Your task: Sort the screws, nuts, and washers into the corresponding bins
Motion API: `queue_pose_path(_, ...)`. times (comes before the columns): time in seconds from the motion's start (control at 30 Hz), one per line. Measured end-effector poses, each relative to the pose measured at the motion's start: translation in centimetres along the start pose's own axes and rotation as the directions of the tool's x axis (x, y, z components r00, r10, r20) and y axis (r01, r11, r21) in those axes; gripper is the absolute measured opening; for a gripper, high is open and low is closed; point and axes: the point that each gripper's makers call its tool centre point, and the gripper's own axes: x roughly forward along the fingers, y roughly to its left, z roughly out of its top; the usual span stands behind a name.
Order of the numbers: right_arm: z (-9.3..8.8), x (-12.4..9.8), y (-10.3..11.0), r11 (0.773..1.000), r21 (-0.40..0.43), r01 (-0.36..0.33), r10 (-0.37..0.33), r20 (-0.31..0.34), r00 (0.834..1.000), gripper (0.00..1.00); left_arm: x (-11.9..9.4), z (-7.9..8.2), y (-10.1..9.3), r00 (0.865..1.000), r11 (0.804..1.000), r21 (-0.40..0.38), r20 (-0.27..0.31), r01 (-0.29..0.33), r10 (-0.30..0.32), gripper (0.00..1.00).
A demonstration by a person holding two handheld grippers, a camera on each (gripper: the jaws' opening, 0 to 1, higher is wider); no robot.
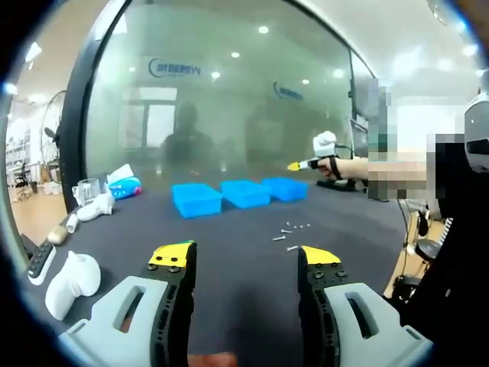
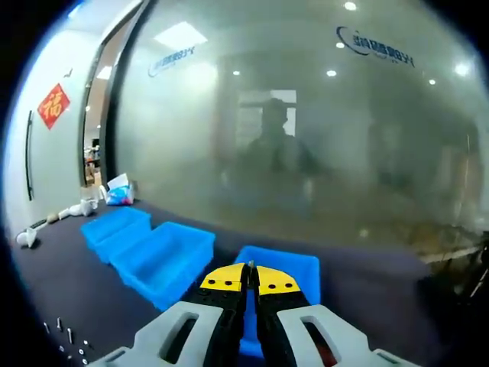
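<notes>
Three blue bins stand in a row on the dark table: left bin (image 1: 196, 199), middle bin (image 1: 245, 193), right bin (image 1: 285, 188). Loose screws (image 1: 290, 232) lie in front of them. My left gripper (image 1: 244, 256) hangs open over the near table, with nothing between its yellow tips. My right gripper (image 1: 295, 165) is held by a hand above the right bin. In the right gripper view the right gripper (image 2: 250, 277) is shut over the nearest bin (image 2: 302, 269), with a tiny metal part poking up between its tips. The other two bins (image 2: 164, 258) (image 2: 114, 228) stretch away to the left.
White objects (image 1: 72, 279) and a remote (image 1: 40, 262) lie at the table's left edge; a pitcher (image 1: 86, 189) and a wipes pack (image 1: 124, 186) sit at the back left. A frosted glass wall (image 1: 229, 99) rises behind the table. More small parts (image 2: 67, 336) lie at the lower left.
</notes>
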Motion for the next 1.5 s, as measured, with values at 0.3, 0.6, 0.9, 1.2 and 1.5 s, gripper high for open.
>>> queue_pose_path(0.3,0.7,0.2,-0.9,0.998,-0.066,0.025,-0.022,0.040,0.999,0.20,0.0,0.1,0.0,1.000,1.000,0.002,0.000,0.001,-0.001,0.52)
queue_pose_path(0.6,-0.2,-0.8,-1.7,1.000,0.008,0.004,-0.004,0.041,0.999,0.29,0.0,0.2,0.2,1.000,1.000,-0.005,0.004,-0.005,0.005,0.52)
queue_pose_path(0.9,-2.4,-4.8,0.2,0.996,0.028,-0.080,0.078,0.046,0.996,0.30,0.1,-0.1,0.3,1.000,1.000,-0.015,0.003,-0.009,0.009,0.52)
queue_pose_path(1.2,-2.8,-10.4,4.3,0.985,0.012,-0.170,0.167,0.116,0.979,0.30,0.2,0.1,-0.5,1.000,1.000,-0.022,0.012,0.008,-0.008,0.52)
queue_pose_path(1.5,-3.9,-17.1,8.3,0.972,-0.036,-0.231,0.234,0.155,0.960,0.30,-0.2,0.6,-0.3,1.000,1.000,-0.006,0.023,0.000,0.000,0.52)
